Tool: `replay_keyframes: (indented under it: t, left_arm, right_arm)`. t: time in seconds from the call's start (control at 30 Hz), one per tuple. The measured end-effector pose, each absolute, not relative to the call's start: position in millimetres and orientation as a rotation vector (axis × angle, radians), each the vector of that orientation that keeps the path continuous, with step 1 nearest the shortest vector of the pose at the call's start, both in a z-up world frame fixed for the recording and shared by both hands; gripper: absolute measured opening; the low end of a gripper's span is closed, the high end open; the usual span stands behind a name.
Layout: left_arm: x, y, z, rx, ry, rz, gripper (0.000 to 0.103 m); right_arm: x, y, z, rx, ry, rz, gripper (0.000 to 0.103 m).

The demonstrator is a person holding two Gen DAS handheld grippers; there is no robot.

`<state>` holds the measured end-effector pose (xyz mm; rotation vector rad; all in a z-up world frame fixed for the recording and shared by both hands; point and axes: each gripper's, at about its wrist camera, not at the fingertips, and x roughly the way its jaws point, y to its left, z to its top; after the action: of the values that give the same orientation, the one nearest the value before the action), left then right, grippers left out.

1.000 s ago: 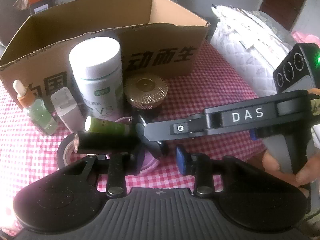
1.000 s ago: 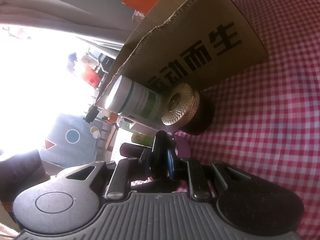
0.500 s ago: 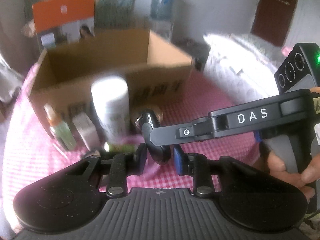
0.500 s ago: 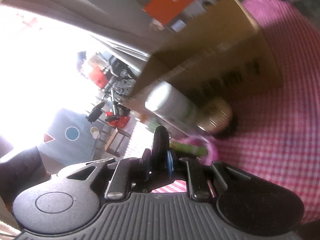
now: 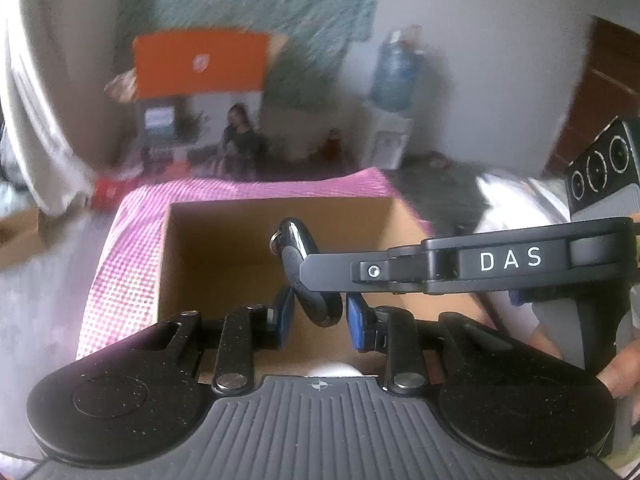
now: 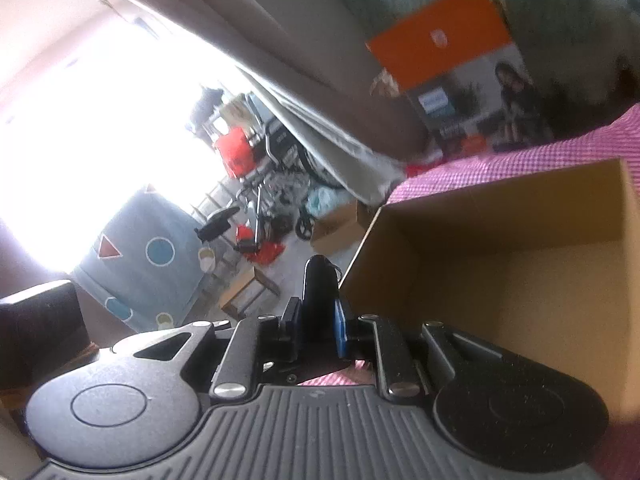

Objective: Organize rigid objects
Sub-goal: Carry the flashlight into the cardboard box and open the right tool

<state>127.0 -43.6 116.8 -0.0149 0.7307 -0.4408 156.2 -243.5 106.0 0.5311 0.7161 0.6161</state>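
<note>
One cardboard box (image 5: pixel 224 248) sits open on one pink checked cloth (image 5: pixel 120 264), and two grippers hang above it. In the left wrist view, from the left edge: the cloth, then the box's brown inside wall, then the left gripper (image 5: pixel 318 316) with its blue-padded fingers (image 5: pixel 356 320) spread apart. Between those fingers, but not touched by them as far as can be seen, sits the lower end of one black key fob (image 5: pixel 298 248). The fob is smooth, glossy and oblong, with a small metal ring at its upper end. The right gripper (image 5: pixel 316 276) reaches in from the right, a long black bar marked DAS, and it is clamped on the fob's middle, holding it over the box opening.

In the right wrist view the right gripper (image 6: pixel 318 330) shows the fob (image 6: pixel 318 284) standing upright between its closed pads, with the box (image 6: pixel 500 264) to the right.

A white rounded shape at the bottom edge of the left view is mostly hidden by the gripper body and cannot be identified. The box floor is covered by the grippers. The room behind is blurred; one orange carton (image 5: pixel 200 64) stands out.
</note>
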Motion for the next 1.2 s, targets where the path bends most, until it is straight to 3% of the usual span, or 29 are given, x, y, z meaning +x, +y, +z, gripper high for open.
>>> replay_keyframes:
  t: [0.37,0.7,0.83,1.0,1.2]
  left_arm:
    - [246.9,-49.8,67.6,0.019,0.961,-0.314,0.027]
    - [272.5,-54.7,40.3,0.134,1.035,-0.227,0.028]
    - [272.0,-55.9,43.0,0.15,1.009,-0.219,0.037]
    - [258.2,-51.1,57.3,0.138,0.96,-0.221,0.047]
    - [223.5,-38.0,91.0,0.094,0.841,-0.229,0.056]
  right_arm:
    - [319.2,-245.4,24.8,0.731,1.022,0.557,0.019]
    - [367.3,-238.0,-40.7,0.869,1.173,0.476,0.02]
    - [368.9,-235.4,-56.4,0.902,1.223,0.447,0.023]
    - [354.4,-239.1,-49.8,0.892,1.206,0.428,0.045]
    - [324.8,-254.1,-11.2,0.885,1.106,0.463,0.046]
